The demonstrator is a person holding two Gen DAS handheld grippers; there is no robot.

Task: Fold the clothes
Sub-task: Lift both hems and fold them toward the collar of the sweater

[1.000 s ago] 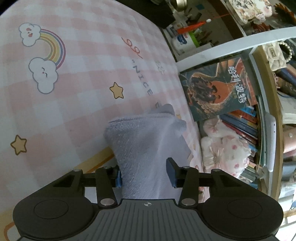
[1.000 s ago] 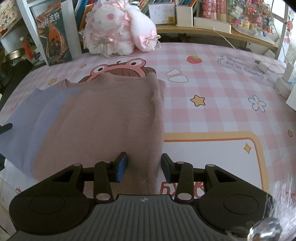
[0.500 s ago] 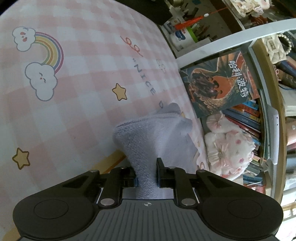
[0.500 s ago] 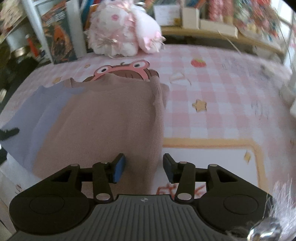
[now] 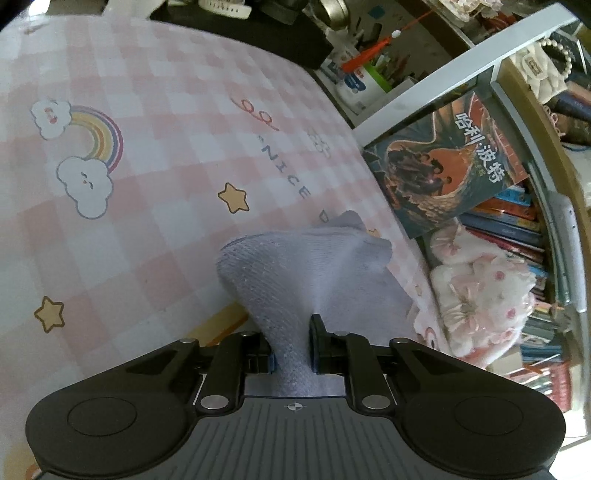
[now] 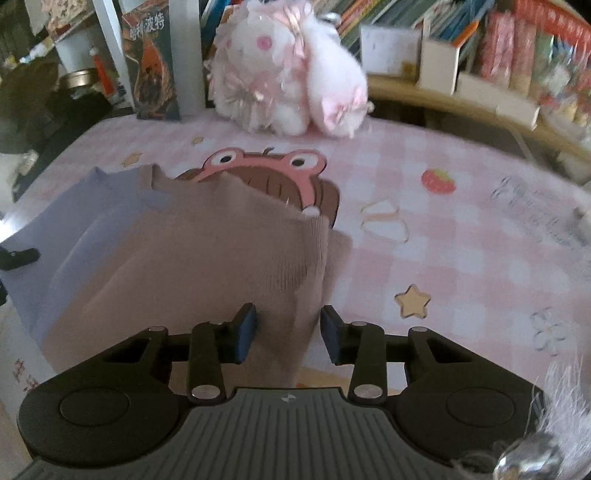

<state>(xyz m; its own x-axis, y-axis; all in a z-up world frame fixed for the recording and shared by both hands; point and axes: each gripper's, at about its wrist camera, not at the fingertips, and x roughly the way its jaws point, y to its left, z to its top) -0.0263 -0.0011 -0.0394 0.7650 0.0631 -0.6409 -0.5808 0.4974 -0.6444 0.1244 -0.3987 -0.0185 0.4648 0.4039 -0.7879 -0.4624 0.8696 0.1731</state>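
Observation:
A knit garment lies on the pink checked bedsheet (image 6: pixel 443 251), with a brownish-pink part (image 6: pixel 192 251) and a lavender part (image 6: pixel 74 221). In the left wrist view my left gripper (image 5: pixel 291 347) is closing, its pads pinching a bunched fold of the lavender cloth (image 5: pixel 295 266), which rises off the sheet. In the right wrist view my right gripper (image 6: pixel 290 332) is closing around the garment's brownish-pink right edge; the cloth runs between the jaws, with gaps still beside the pads. The left gripper's black fingertip (image 6: pixel 16 256) shows at the far left edge.
A pink and white plush toy (image 6: pixel 288 74) sits at the head of the bed against a bookshelf (image 6: pixel 480 55). A large book (image 5: pixel 443 166) leans on a white shelf post. Dark clutter lies beyond the bed's far corner (image 5: pixel 258 22).
My left jaws have shut onto the lavender cloth and pulled it up into a cone. The right gripper has slid forward along the brownish-pink edge, which now stands bunched between its jaws.

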